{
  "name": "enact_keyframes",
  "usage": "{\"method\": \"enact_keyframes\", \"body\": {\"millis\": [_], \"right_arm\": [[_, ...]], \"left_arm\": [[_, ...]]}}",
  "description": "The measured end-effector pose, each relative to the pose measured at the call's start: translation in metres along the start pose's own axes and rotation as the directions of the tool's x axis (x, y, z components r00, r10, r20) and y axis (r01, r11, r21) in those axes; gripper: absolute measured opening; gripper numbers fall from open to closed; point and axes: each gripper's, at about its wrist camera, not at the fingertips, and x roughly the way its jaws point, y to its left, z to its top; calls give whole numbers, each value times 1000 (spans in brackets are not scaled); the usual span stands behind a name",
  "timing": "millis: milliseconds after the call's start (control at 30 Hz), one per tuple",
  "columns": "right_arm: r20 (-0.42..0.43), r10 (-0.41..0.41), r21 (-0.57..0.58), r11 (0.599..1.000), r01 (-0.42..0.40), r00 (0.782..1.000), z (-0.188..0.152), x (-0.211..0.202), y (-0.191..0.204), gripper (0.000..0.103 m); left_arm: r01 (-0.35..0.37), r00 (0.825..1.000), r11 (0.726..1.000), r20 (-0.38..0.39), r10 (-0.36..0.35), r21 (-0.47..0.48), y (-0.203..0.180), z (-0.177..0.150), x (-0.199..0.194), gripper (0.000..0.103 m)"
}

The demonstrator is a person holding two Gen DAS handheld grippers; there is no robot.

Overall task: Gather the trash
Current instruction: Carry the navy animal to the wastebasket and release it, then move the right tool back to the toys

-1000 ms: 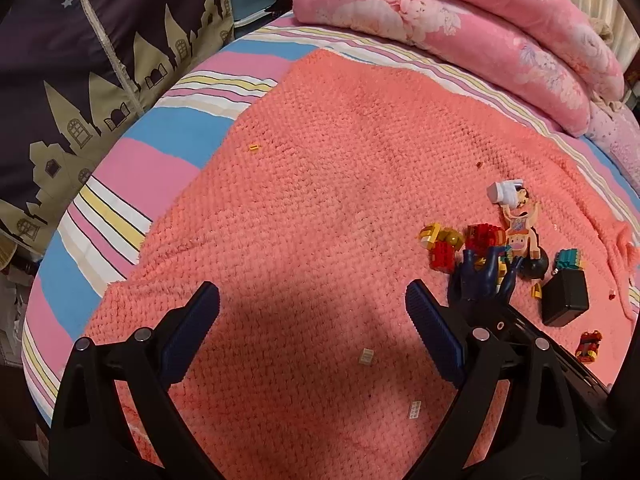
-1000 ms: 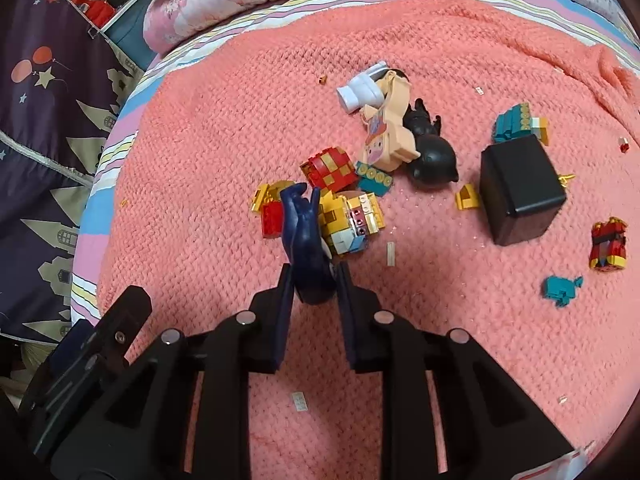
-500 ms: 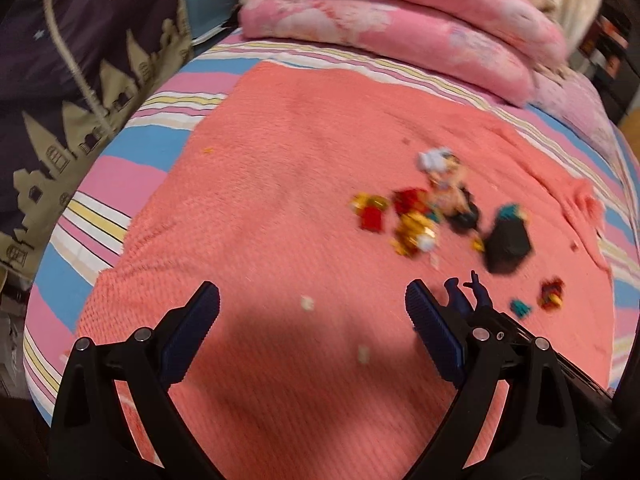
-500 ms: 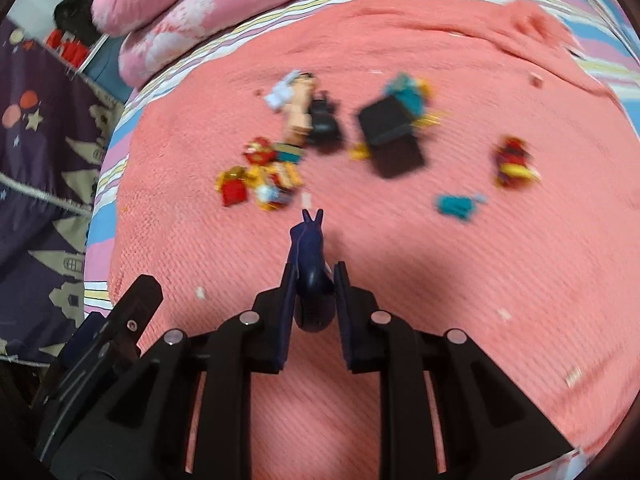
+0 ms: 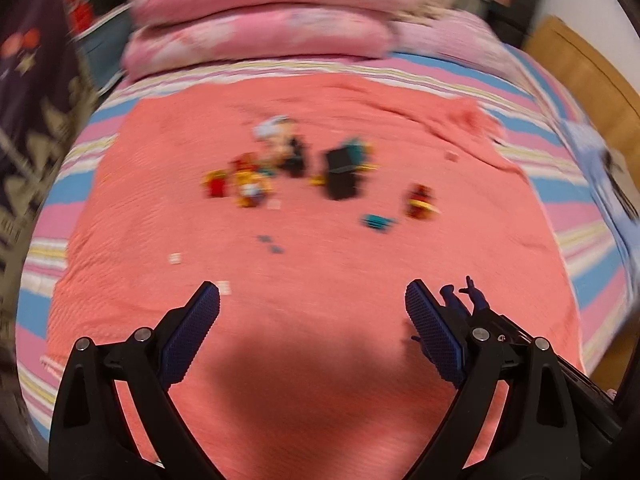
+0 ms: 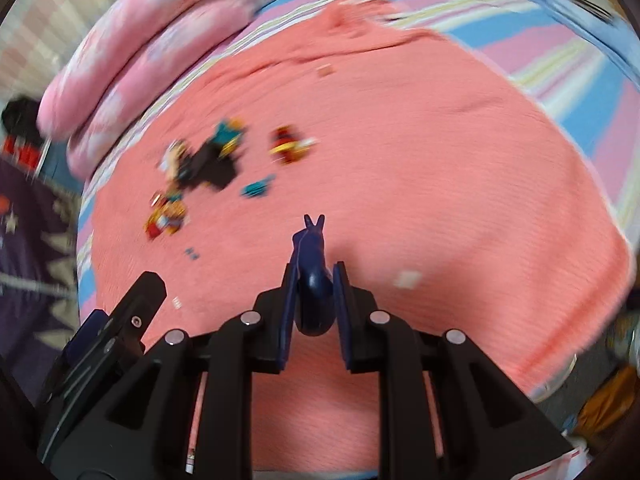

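Observation:
My right gripper (image 6: 314, 280) is shut on a small dark blue toy figure (image 6: 312, 256), held above the coral blanket (image 6: 400, 184); the same figure (image 5: 464, 300) pokes out beside my left gripper's right finger. My left gripper (image 5: 312, 304) stands open over the blanket (image 5: 320, 280) with nothing between its fingers. A blurred cluster of colourful toy pieces (image 5: 248, 184) and a black box (image 5: 342, 176) lie further back on the blanket; in the right wrist view the toy cluster (image 6: 168, 216) and the black box (image 6: 212, 164) lie to the left.
Pink folded quilts (image 5: 264, 40) are stacked at the far end of the striped bed (image 5: 560, 184). A red toy (image 5: 420, 202), a teal piece (image 5: 376, 222) and small white scraps (image 5: 175, 258) dot the blanket. A wooden board (image 5: 592, 80) stands at right. The bed edge (image 6: 560, 376) falls away at lower right.
Both grippers have pulled back and swung right, away from the toy cluster, which now looks smaller and further off. The right gripper stays shut on the blue figure.

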Motion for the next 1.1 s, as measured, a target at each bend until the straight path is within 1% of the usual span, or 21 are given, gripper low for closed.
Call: {"method": "enact_keyframes", "body": {"millis": [67, 167, 233, 267, 333, 367, 400, 433, 467, 500, 533, 600, 633, 700, 733, 833, 900, 1000, 1033, 1067, 1100], "right_arm": [[44, -34, 76, 997, 31, 998, -4, -25, -34, 18], [101, -92, 192, 979, 72, 991, -14, -62, -84, 18], [128, -141, 269, 958, 102, 982, -24, -86, -117, 18], [141, -170, 309, 943, 120, 975, -31, -98, -135, 18], [158, -224, 379, 913, 150, 962, -45, -120, -166, 18], [164, -250, 417, 894, 163, 954, -53, -131, -184, 15], [171, -264, 441, 882, 166, 949, -62, -141, -198, 4], [170, -291, 452, 872, 188, 942, -67, -147, -206, 3], [173, -327, 472, 855, 213, 929, -76, -155, -218, 3], [169, -352, 494, 838, 230, 920, -82, -161, -228, 3], [162, -370, 521, 819, 239, 915, -90, -166, -240, 3], [136, -403, 565, 782, 263, 905, -104, -172, -266, 3], [132, -406, 581, 771, 262, 904, -107, -174, -274, 4], [127, -417, 615, 745, 259, 900, -115, -180, -290, 4], [129, -419, 622, 740, 256, 899, -117, -182, -295, 4], [127, -418, 626, 737, 254, 900, -116, -182, -298, 4], [134, -406, 616, 749, 245, 904, -108, -178, -293, 4], [143, -379, 579, 781, 234, 914, -93, -171, -282, 4], [146, -363, 558, 798, 227, 920, -84, -166, -274, 4], [150, -345, 532, 818, 218, 927, -73, -159, -264, 4], [152, -329, 511, 834, 210, 932, -65, -153, -256, 4]], "left_arm": [[43, 999, 998, 1, -43, 55, -26, -5, -8, 91], [130, 991, 977, -4, -131, 168, -79, -16, -23, 91], [199, 980, 946, -23, -200, 256, -123, -30, -34, 91], [217, 976, 936, -30, -218, 277, -135, -34, -37, 91], [277, 960, 895, -57, -275, 350, -174, -53, -48, 91], [298, 953, 879, -69, -294, 373, -187, -60, -52, 91], [334, 941, 849, -93, -326, 409, -206, -71, -57, 91], [352, 934, 825, -105, -342, 442, -223, -81, -62, 91], [364, 928, 805, -114, -354, 468, -238, -89, -66, 91], [386, 919, 780, -130, -373, 492, -253, -99, -69, 91], [402, 911, 761, -143, -386, 509, -266, -109, -71, 92], [420, 904, 730, -176, -390, 539, -287, -126, -72, 92], [434, 898, 714, -200, -392, 550, -297, -134, -73, 92], [445, 891, 690, -205, -405, 571, -308, -142, -77, 92], [448, 889, 682, -204, -410, 578, -312, -145, -79, 92], [445, 890, 678, -208, -405, 584, -318, -146, -79, 92], [433, 896, 689, -196, -399, 581, -316, -139, -76, 92], [404, 911, 730, -167, -378, 552, -301, -120, -69, 92], [387, 918, 752, -151, -366, 534, -293, -110, -65, 92], [375, 924, 768, -139, -357, 520, -286, -102, -62, 92], [352, 933, 793, -117, -340, 498, -275, -90, -57, 92]]}}
